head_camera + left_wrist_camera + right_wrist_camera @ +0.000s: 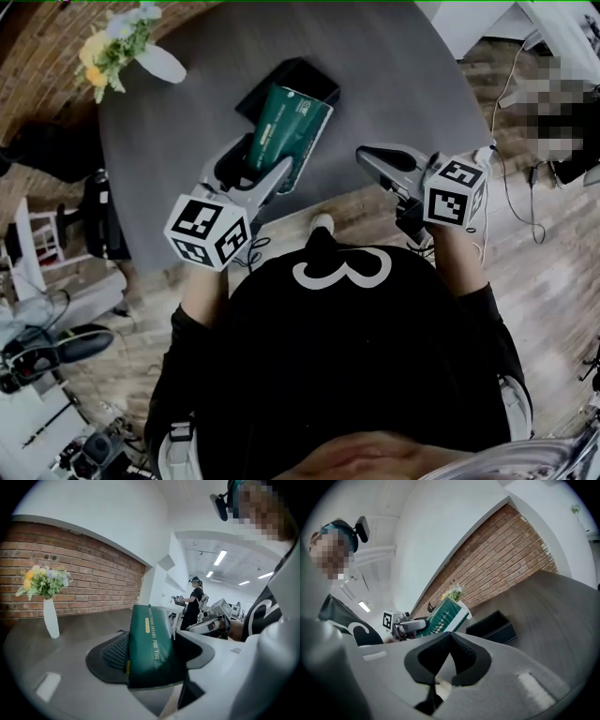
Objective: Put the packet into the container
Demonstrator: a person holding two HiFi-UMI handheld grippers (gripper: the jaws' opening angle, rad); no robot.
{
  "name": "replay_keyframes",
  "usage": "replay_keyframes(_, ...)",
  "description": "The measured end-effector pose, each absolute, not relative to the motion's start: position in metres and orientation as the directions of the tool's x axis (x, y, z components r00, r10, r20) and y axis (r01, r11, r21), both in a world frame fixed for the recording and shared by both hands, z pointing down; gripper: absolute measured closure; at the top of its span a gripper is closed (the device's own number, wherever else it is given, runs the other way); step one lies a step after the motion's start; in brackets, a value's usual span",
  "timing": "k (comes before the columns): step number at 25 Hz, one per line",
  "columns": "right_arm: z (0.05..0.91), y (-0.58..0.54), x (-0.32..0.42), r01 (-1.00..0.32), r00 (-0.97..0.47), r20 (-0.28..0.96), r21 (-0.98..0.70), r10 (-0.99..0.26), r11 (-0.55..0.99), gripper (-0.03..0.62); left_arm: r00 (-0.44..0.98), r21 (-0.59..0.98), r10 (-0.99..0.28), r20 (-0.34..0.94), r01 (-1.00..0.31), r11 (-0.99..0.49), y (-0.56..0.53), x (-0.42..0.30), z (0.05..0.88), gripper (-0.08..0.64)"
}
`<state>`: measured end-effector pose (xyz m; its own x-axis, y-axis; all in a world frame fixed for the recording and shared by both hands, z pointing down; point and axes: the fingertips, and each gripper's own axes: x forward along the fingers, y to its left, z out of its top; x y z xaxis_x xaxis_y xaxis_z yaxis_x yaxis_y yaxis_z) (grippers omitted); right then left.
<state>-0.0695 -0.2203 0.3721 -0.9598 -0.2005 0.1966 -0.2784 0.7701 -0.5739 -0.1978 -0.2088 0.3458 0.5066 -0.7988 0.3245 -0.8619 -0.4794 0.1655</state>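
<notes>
Overhead, the left gripper (pixel 255 161) clamps the green packet (pixel 291 127), which overlaps the black container (pixel 305 75) on the grey surface (pixel 187 122). The right gripper (pixel 377 161) is at 3 o'clock. Left gripper view: fingers pinch the packet's near end. Right gripper view: fingers closed, empty, container at 1 o'clock.

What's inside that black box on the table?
The black container shows nothing in its uncovered part. The green packet, held by the left gripper, covers the rest.
</notes>
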Motion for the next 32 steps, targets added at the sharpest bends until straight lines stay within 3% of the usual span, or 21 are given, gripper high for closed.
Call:
replay_keyframes(17, 0.398, -0.258, -0.082, -0.423, -0.905, 0.259, -0.607, -0.336, 0.673, 0.591, 0.595, 0.042, -0.707, 0.382, -0.776, -0.63, -0.31, -0.224, 0.364, 0.233)
replay_keyframes(32, 0.421, -0.274, -0.059, -0.503, -0.861, 0.302, -0.631, -0.41, 0.591, 0.591, 0.562, 0.039, -0.598, 0.572, -0.746, -0.664, -0.353, -0.228, 0.45, 0.239)
